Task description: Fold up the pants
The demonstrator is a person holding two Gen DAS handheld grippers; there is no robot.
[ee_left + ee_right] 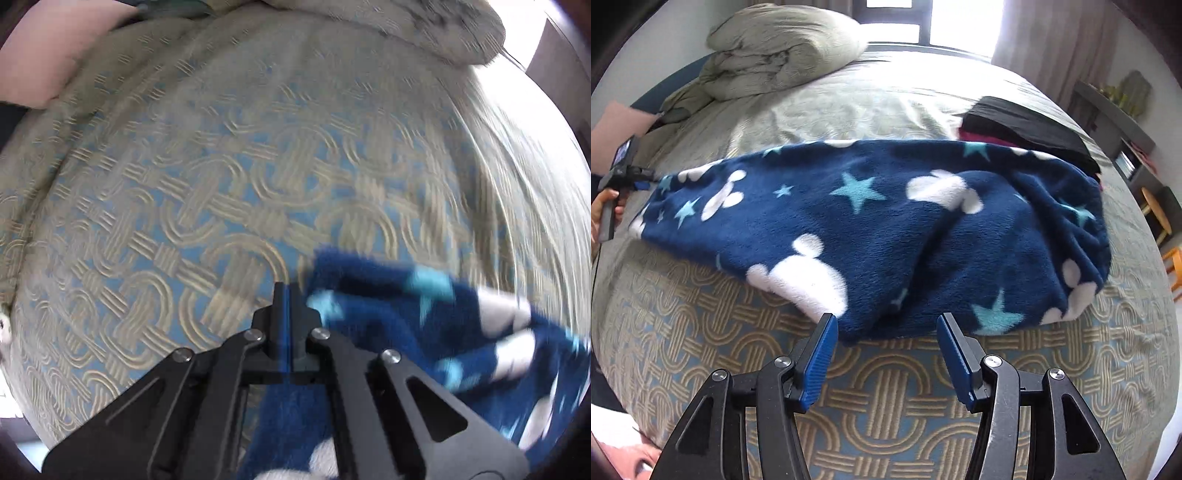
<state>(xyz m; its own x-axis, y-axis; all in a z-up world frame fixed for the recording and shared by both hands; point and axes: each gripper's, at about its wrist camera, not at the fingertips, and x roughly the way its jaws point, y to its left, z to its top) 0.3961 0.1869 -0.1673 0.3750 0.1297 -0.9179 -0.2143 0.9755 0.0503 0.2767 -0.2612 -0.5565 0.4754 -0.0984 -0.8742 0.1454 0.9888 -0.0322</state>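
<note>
The pants [871, 229] are dark blue fleece with white mouse heads and light blue stars. They lie across the bed [886, 373], waistband to the right. My right gripper [886, 321] is open, its blue pads [820, 362] just short of the near edge of the pants. My left gripper [287, 291] is shut on the leg end of the pants [406, 325], which trail to its right, blurred. In the right wrist view the left gripper [646, 181] shows at the far left end of the pants.
The bed cover [221, 206] has a tan woven pattern on blue. A rolled grey duvet [783, 48] lies at the head of the bed. Folded black and maroon clothes [1027, 125] sit behind the pants. Shelves [1123, 122] stand at right.
</note>
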